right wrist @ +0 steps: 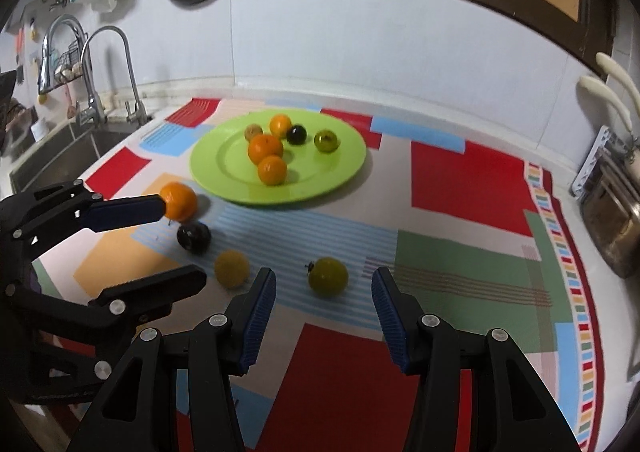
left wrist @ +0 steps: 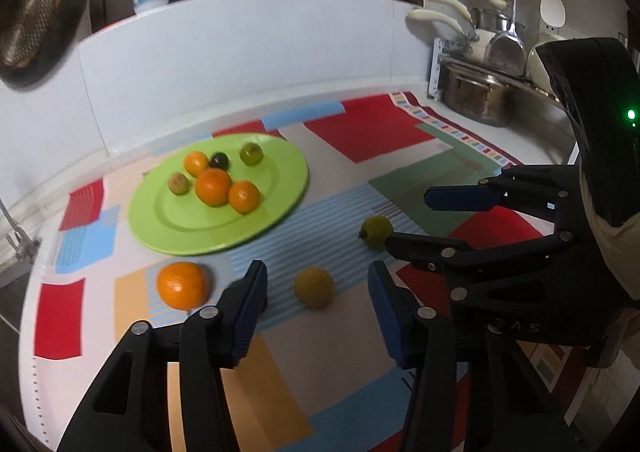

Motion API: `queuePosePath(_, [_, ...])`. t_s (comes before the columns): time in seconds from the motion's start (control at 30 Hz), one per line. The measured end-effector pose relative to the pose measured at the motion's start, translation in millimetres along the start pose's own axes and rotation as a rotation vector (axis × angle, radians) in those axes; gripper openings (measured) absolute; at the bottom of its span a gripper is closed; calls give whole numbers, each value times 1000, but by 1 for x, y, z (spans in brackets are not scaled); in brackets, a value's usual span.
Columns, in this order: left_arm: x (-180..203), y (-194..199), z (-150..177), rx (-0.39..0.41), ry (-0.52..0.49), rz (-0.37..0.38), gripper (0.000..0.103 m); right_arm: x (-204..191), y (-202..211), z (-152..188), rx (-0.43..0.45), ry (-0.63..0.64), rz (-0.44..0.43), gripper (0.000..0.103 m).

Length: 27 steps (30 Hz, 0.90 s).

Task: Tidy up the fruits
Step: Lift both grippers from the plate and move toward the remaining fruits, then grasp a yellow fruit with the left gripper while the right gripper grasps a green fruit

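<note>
From the left wrist, we are seeing our left gripper (left wrist: 316, 284) standing open and gripping nothing, a yellow fruit (left wrist: 313, 286) lying on the counter cloth (left wrist: 360, 139) between its fingers, nearer us than the green plate (left wrist: 180, 228). Six fruits are sitting on that plate; an orange (left wrist: 182, 284) is lying just in front of it. From the right wrist, our right gripper (right wrist: 323, 284) is likewise gaping empty around a green fruit (right wrist: 328, 276), while a dark plum (right wrist: 194, 236) is resting near the plate's front-left rim.
</note>
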State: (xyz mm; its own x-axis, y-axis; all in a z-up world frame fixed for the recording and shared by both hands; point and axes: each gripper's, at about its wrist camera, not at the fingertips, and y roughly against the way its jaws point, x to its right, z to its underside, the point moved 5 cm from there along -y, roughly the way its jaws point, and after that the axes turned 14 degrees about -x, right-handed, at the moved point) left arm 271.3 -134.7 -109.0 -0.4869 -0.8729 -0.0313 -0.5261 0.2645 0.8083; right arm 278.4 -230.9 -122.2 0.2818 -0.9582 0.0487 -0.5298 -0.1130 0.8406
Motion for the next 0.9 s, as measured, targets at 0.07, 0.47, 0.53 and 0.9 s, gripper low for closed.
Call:
queuePosePath(0.07, [0,-8,1,-20,2,4,47,2,-6,1,-8,-4,-9,51])
queuePosePath(0.47, [-5,-36,0,-92,10,-1,39,7,-32,-2,-51,-36,-40,51])
queuePosePath(0.53, [-5,-38,0,-98,13,4,38,7,-35,-3,-54,-41,-47,51])
queuePosePath(0.9, [-8,-45,-4,-116,28,42,29,9,-52,-9,-86,-67,-98,40])
